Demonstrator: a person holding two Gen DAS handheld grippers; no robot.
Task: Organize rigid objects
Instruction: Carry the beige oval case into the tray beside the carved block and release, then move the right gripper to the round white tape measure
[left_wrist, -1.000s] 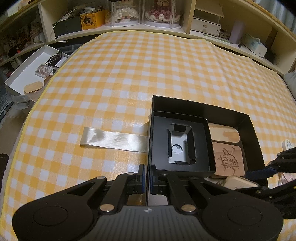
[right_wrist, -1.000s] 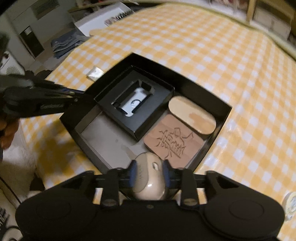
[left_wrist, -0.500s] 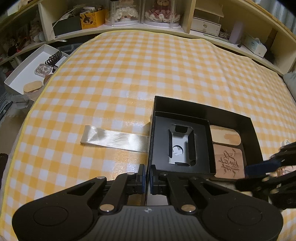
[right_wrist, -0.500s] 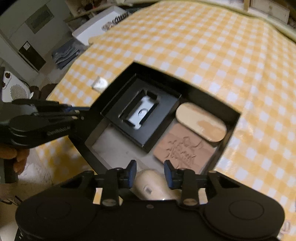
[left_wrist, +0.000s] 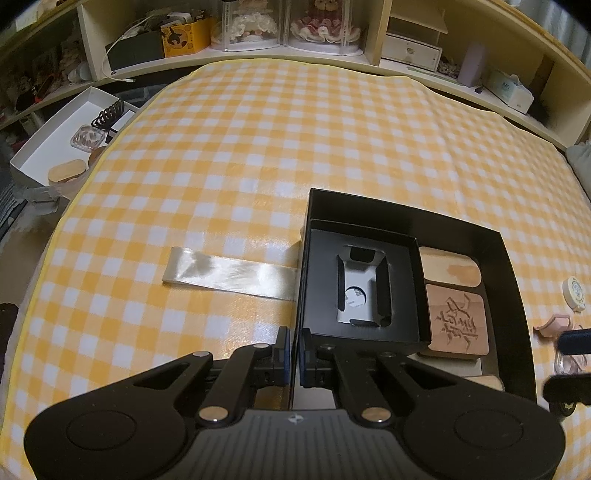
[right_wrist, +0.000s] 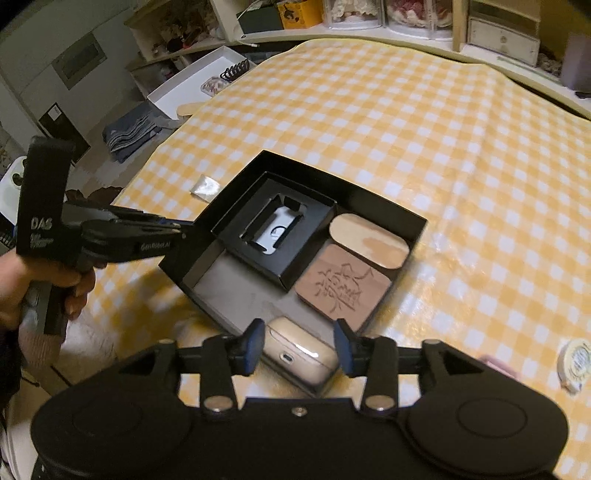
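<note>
A black box (left_wrist: 406, 218) lies on the yellow checked cloth. My left gripper (left_wrist: 293, 349) is shut on its near left wall, and the right wrist view shows it (right_wrist: 184, 223) at that corner. Inside lie a black insert tray (right_wrist: 295, 266), a light wooden oval (right_wrist: 369, 242) and a carved brown block (right_wrist: 343, 284). A beige case (right_wrist: 299, 356) rests in the box's near corner. My right gripper (right_wrist: 298, 341) hovers just above the case. Its jaws are opening, with the pads clear of the case on both sides.
A silver ribbon (left_wrist: 229, 273) lies flat to the left of the box. A round white tin (right_wrist: 576, 358) and a pink item (left_wrist: 554, 325) sit to its right. A white tray (left_wrist: 55, 147) stands beyond the table's left edge. Shelves line the back.
My right gripper has let go of the beige case, spread its jaws, and risen and drawn back from the box. The left gripper has kept its hold and place.
</note>
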